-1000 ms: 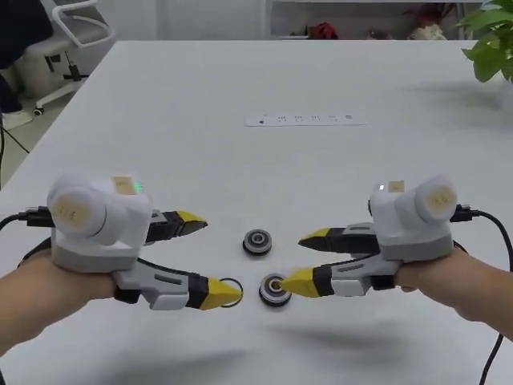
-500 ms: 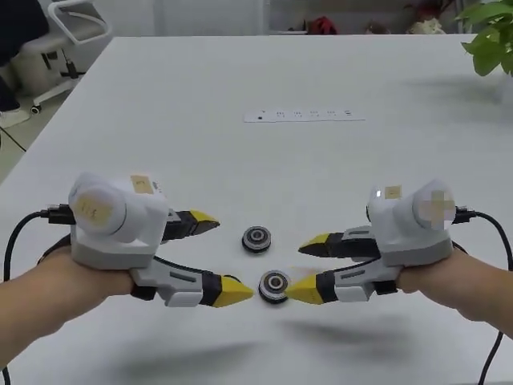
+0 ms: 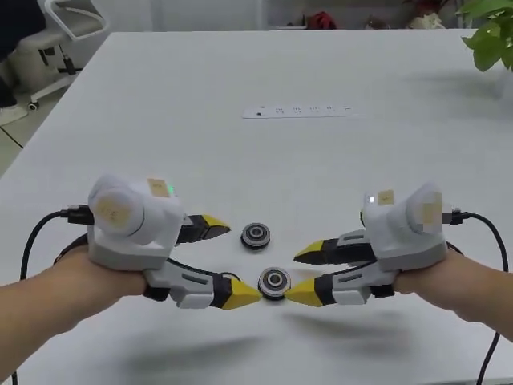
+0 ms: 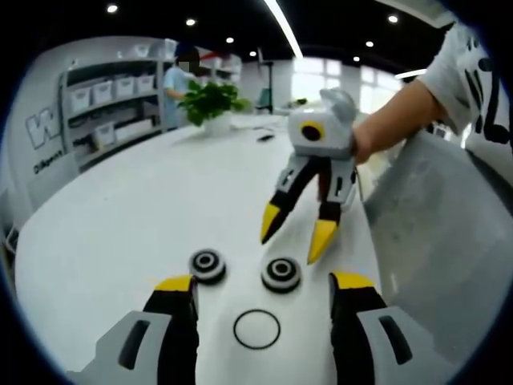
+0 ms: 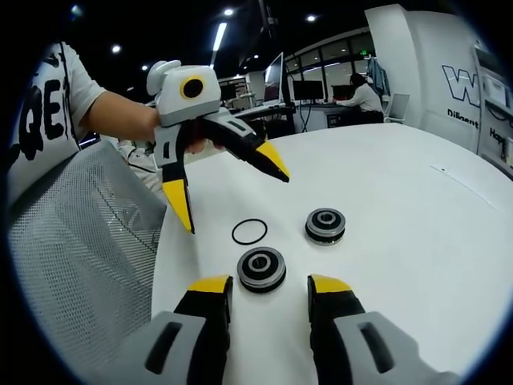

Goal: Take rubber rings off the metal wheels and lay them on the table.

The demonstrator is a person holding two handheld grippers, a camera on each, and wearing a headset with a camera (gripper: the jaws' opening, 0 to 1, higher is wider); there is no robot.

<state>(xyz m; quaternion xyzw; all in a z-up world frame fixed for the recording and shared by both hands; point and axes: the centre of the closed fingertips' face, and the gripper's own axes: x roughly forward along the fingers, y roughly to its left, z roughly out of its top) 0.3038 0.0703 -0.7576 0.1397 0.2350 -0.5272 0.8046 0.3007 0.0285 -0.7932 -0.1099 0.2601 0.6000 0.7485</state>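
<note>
- Your left hand-held gripper [image 3: 227, 260] stands wide open. Its lower jaw tip is just beside the near metal wheel [image 3: 274, 282], and a loose rubber ring [image 4: 256, 329] lies flat on the counter [image 3: 321, 176] between its jaws.
- Your right hand-held gripper [image 3: 304, 273] is open more narrowly and meets the same wheel from the opposite side, probably to steady it.
- The far metal wheel [image 3: 256, 234] sits just behind, apart from both.
- The counter is plain white, with a socket strip [image 3: 303, 111] mid-surface and a potted plant [image 3: 489, 40] at the far right.

The table [image 3: 321, 176] is smooth, matt white. The near wheel [image 3: 274, 282] and the far wheel [image 3: 256, 234] are glossy metal with dark parts. The loose ring [image 4: 256, 329] is thin, matt black rubber.
</note>
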